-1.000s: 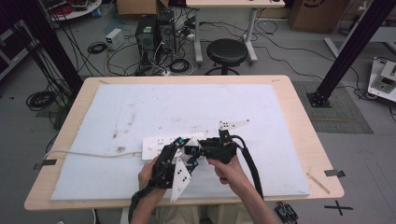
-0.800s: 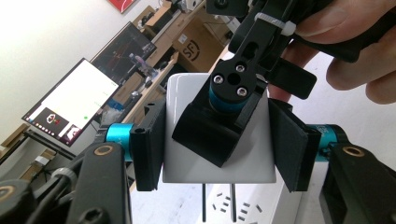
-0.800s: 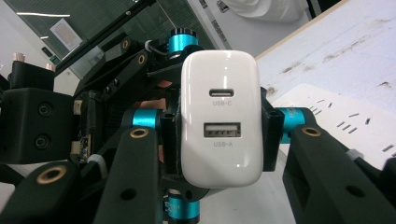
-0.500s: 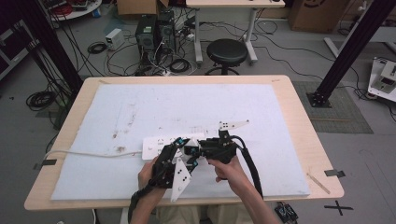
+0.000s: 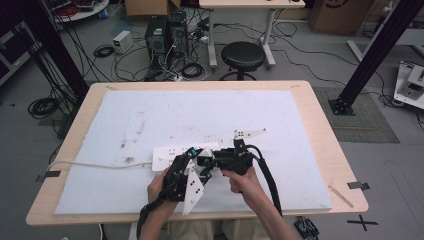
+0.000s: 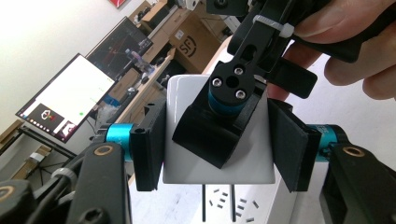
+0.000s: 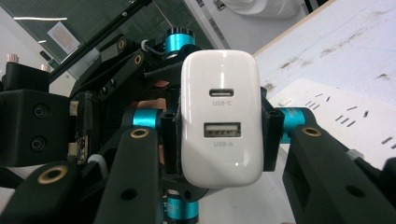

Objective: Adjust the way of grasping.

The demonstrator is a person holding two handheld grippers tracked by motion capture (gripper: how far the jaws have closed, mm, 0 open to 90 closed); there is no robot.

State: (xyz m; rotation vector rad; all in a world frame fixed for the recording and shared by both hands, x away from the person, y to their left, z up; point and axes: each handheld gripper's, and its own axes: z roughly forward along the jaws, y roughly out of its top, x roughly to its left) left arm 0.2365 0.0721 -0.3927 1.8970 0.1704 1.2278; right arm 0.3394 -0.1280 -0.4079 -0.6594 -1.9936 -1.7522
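Note:
A white USB charger (image 7: 219,116) with a USB-C and a USB-A port is held between both grippers just above a white power strip (image 5: 167,154). In the left gripper view the charger (image 6: 187,168) hangs with its two prongs pointing down at the strip's sockets (image 6: 243,205). My left gripper (image 6: 217,144) is shut on the charger's sides. My right gripper (image 7: 218,130) is shut on it from the other direction, and one of its jaws crosses the charger's face in the left gripper view. In the high view both grippers, left (image 5: 192,161) and right (image 5: 209,162), meet near the table's front edge.
The strip lies on a white foam mat (image 5: 150,115) that covers the wooden table (image 5: 320,130), and its white cable (image 5: 95,164) runs off to the left. A black stool (image 5: 243,56) and floor cables lie beyond the table.

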